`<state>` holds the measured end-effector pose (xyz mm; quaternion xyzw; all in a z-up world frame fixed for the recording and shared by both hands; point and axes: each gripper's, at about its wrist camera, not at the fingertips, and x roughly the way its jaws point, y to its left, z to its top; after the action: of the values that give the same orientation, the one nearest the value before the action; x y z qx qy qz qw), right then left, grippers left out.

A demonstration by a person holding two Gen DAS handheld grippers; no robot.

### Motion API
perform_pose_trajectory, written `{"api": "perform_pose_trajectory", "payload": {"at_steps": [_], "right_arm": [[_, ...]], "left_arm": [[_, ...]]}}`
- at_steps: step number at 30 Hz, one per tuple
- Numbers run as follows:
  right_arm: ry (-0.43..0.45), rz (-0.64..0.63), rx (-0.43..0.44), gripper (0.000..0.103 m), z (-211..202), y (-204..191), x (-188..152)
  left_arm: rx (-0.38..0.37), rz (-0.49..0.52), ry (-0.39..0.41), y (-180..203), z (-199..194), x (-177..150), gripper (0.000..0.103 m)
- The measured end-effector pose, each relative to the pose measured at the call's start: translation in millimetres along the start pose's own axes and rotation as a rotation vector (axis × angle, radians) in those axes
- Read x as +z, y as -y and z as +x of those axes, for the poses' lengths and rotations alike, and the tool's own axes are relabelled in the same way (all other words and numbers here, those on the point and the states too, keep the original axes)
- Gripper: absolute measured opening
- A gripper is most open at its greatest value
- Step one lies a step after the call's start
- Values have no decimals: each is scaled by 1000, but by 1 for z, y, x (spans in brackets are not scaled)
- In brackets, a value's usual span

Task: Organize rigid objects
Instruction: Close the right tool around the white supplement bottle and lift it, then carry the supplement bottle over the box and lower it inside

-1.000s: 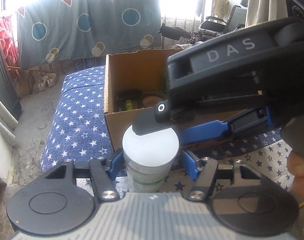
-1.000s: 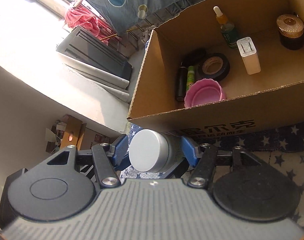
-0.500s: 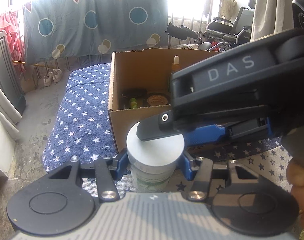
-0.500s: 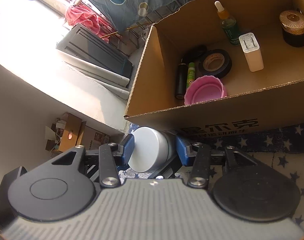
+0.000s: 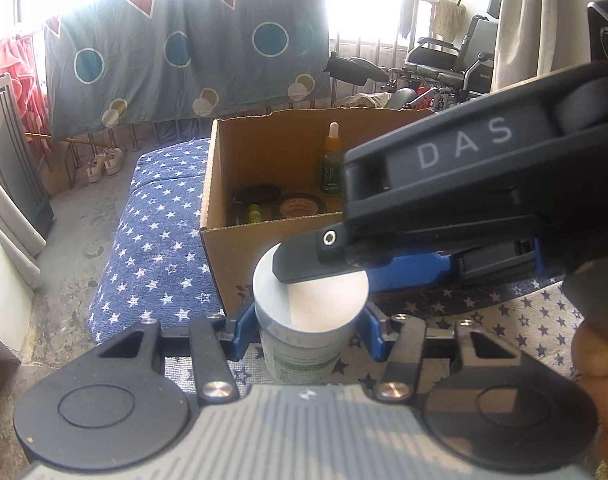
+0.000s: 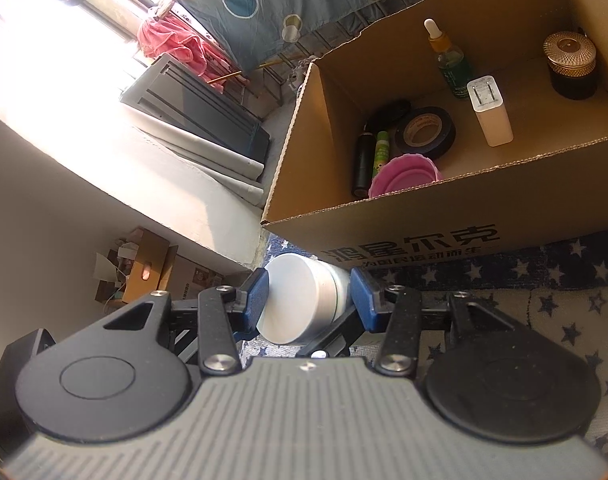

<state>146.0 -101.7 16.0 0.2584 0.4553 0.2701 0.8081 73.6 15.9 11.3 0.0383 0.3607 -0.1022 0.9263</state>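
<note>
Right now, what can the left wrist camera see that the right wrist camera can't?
Only the left wrist view shows the wheelchair and white shoes. Only the right wrist view shows the pink lid, white charger and gold-capped jar. Both show the cardboard box, dropper bottle, tape roll and white-lidded jar.

The right gripper [image 5: 323,258] hides the cardboard box's [image 5: 216,184] right half in the left wrist view. The jar's [image 5: 304,344] green label is too blurred to read. Its base is hidden.
</note>
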Motion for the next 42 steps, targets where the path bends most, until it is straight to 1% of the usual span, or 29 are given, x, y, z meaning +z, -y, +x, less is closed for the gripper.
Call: {"api": "perform_pose_trajectory", "payload": {"at_steps": [10,17,21,25,29,35,39,42], "right_arm": [[39,-19,33,46,-28,-7,-9],[85,-38,62,46,-55,-13,-17],[132,-59,73,46,-77,-19,-21],[190,-84,84,46,-103,-25,-19],[246,-115,79,46,-129,-29,-7],[311,-141,51,46,-165,-23,26],[319,-122,26,46,-173,-4,56],[309,-97,-3,46,-170,16,79]], "left_arm": [[22,24,38,10,-20,2,54],[36,54,84,23,-41,5,54],[39,80,121,33,-54,11,54],[34,120,174,45,-67,25,55],[1,142,209,54,-71,47,55],[-85,149,229,71,-59,90,55],[-134,145,199,84,-31,117,55],[-180,122,143,89,2,134,55]]}}
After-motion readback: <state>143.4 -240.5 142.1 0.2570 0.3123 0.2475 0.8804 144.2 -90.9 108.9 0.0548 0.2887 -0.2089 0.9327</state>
